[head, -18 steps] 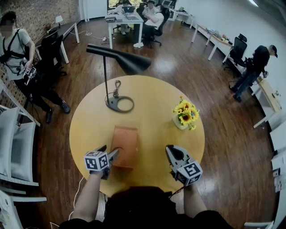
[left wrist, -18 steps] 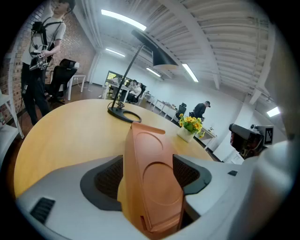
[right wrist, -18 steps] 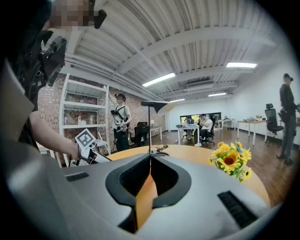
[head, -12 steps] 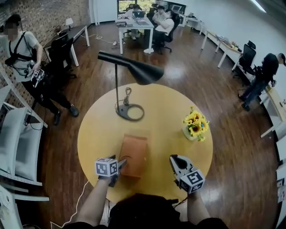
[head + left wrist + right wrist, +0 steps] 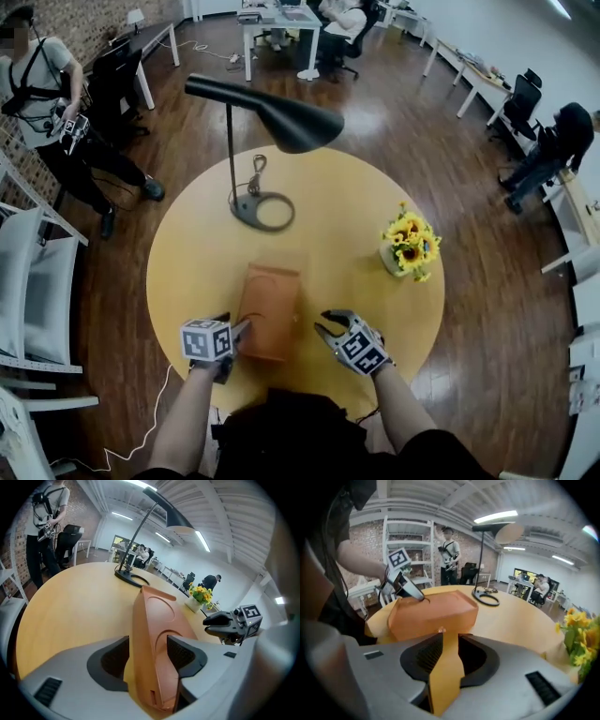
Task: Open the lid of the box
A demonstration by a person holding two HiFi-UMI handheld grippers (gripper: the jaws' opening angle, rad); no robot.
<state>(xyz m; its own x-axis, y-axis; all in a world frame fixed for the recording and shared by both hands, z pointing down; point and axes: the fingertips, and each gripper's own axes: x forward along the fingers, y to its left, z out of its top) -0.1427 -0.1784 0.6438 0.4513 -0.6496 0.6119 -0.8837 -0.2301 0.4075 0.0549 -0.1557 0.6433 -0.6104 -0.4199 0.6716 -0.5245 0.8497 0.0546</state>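
Note:
An orange-brown box (image 5: 270, 305) lies flat with its lid down on the round yellow table (image 5: 347, 216), near the front edge. My left gripper (image 5: 240, 330) is at the box's near left corner. In the left gripper view the box (image 5: 154, 634) fills the gap between the jaws of that gripper (image 5: 147, 639), and the pads lie against it. My right gripper (image 5: 323, 330) points left at the box's right side. It (image 5: 450, 637) is open with only bare table between its jaws. The box (image 5: 431, 611) sits just ahead, a small tab (image 5: 441, 630) on its near side.
A black desk lamp (image 5: 258, 211) stands at the back of the table, its shade (image 5: 281, 117) reaching over the middle. A pot of sunflowers (image 5: 410, 246) is at the right. White chairs (image 5: 28, 281) stand left of the table, and a person (image 5: 42, 103) is beyond them.
My right gripper has swung left from the table's front right and now points at the box's right side. The left gripper has stayed at the box's near left corner.

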